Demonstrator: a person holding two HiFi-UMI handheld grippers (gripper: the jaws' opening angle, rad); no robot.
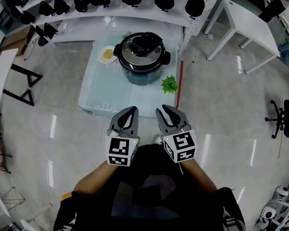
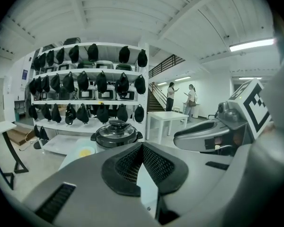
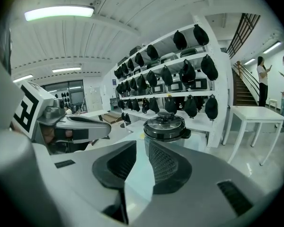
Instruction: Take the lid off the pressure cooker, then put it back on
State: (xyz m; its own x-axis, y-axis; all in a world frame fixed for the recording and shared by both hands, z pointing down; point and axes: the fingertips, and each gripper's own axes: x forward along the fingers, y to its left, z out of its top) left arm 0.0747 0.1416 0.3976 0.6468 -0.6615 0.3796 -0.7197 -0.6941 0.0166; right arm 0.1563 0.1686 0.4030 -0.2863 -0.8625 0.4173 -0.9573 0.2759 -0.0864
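The round, shiny metal lid [image 1: 142, 46] with its black knob sits on the dark pressure cooker [image 1: 143, 67] on the pale counter [image 1: 98, 90], as fits a lid unlifted or put back; the left gripper [image 1: 133, 109] has its fingers together, the right gripper [image 1: 163, 109] has them narrowly apart, both empty and well apart from it; I judge that gripping the smooth knob needs wider fingers.

Grey floor [image 1: 221, 119], white shelving [image 1: 144, 13], white table [image 1: 245, 20], seemingly stairs [image 3: 245, 92] behind.
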